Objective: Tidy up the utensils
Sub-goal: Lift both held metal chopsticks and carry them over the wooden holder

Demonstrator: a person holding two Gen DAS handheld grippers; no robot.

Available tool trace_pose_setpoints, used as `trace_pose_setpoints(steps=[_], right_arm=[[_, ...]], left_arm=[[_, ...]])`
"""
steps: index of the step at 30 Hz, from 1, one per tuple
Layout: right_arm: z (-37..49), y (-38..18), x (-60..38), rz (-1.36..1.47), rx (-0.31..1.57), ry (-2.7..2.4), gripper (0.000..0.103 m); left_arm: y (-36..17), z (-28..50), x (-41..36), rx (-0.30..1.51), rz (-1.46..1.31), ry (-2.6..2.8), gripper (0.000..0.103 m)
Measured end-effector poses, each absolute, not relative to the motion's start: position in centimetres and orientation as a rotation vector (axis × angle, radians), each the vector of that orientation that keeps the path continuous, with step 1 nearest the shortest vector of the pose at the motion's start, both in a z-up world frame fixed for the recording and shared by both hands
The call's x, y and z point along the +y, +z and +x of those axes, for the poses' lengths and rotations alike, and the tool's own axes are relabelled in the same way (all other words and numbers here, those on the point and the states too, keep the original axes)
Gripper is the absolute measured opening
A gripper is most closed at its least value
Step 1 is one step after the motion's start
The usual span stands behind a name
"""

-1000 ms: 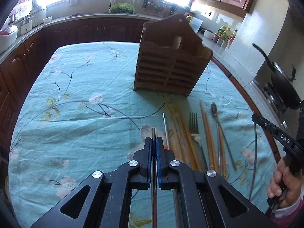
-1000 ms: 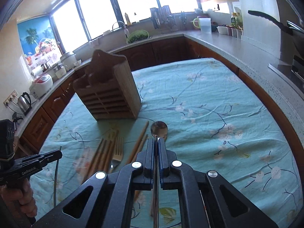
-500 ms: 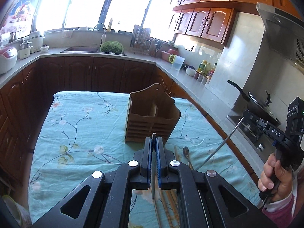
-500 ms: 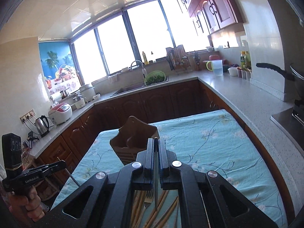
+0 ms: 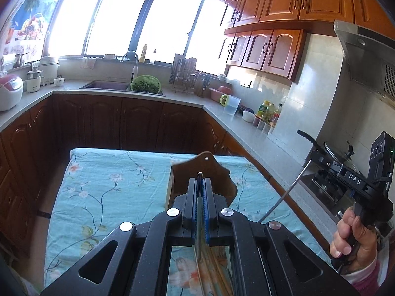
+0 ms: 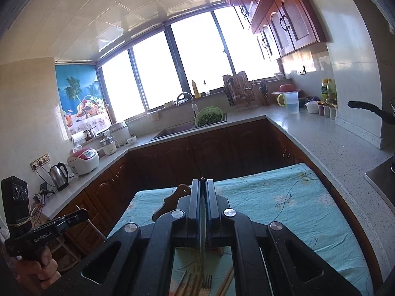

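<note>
- Two tools: left tool (image 5: 200, 187), right tool (image 6: 203, 192), each clamped on one thin metal utensil.
- One wooden utensil holder (image 5: 217, 172) on the worktop (image 5: 106, 185).
- One fork (image 6: 206, 282) lying flat.
- Several wooden chopsticks (image 6: 187, 283) beside the fork; exact number unclear.
- Two hands: right hand (image 5: 355, 241), left hand (image 6: 37, 268).
- One green colander (image 5: 145, 86).
- One kettle (image 6: 59, 172).

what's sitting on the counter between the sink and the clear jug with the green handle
A green colander of greens, then a dish rack and a knife block, seen best in the right wrist view.
</note>
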State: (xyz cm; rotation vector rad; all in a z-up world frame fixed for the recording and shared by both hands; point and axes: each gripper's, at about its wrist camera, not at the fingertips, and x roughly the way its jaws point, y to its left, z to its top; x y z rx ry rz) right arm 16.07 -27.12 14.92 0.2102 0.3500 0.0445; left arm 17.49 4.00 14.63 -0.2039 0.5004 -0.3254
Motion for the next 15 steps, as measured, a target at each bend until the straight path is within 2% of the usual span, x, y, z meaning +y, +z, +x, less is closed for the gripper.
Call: trace_pose_setpoints(steps=[9,15], right_arm=[[21.6,18.1,-27.9,0.248,0.263,0.025,0.004],[25.9,15.7,-28.3,0.278,0.289,0.011,0.004]], left_arm=[[17.1,22.1,3.6,0.354,-0.198,-0.291,0.002],[13.3,27.2,2.9,0.359,-0.225,-0.244,0.002]])
